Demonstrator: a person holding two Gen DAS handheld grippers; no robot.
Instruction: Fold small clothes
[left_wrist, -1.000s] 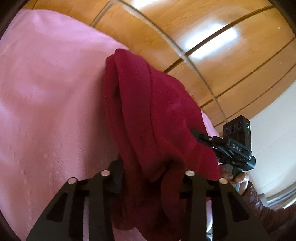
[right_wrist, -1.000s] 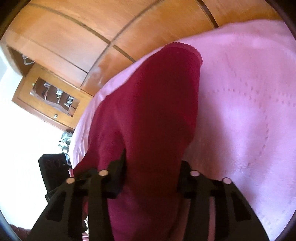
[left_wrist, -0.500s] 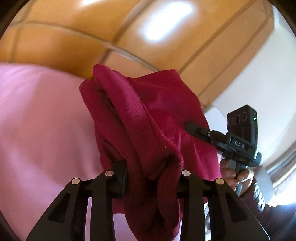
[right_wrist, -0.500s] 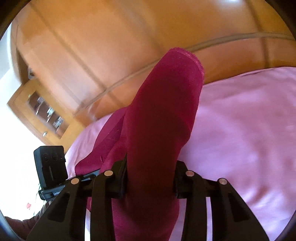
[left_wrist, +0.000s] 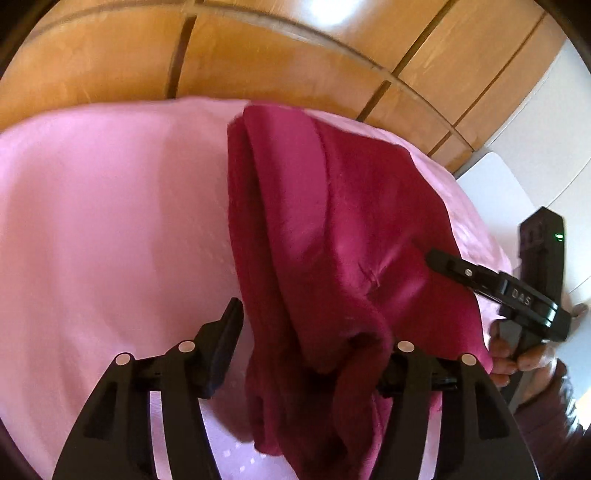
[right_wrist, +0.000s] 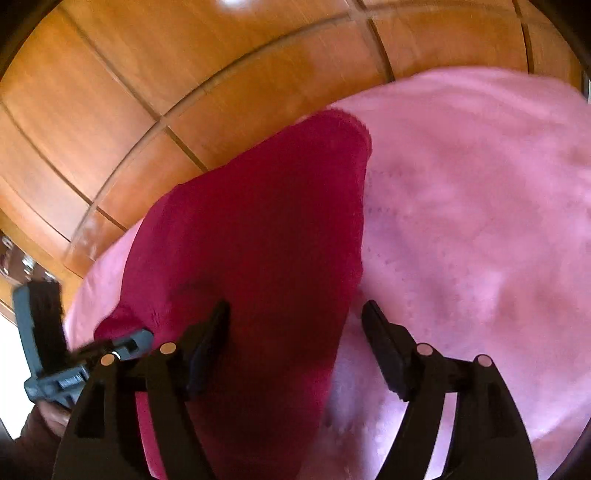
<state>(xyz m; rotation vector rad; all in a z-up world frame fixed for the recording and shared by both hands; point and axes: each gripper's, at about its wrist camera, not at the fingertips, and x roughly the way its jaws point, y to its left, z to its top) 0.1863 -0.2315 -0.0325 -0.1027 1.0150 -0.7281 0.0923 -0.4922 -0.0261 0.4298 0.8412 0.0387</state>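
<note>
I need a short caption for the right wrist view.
Open right gripper above dark red garment on pink cloth.

- Garment (left_wrist: 332, 236): dark red cloth, soft and fuzzy like fleece, matt.
- Cover (left_wrist: 110, 221): pink cloth, smooth, with faint dotted texture.
- Panels (right_wrist: 184, 74) at the far side: glossy varnished wood.
- Left gripper (left_wrist: 310, 343) and right gripper (right_wrist: 295, 325): matt black plastic, shiny metal pins.
</note>
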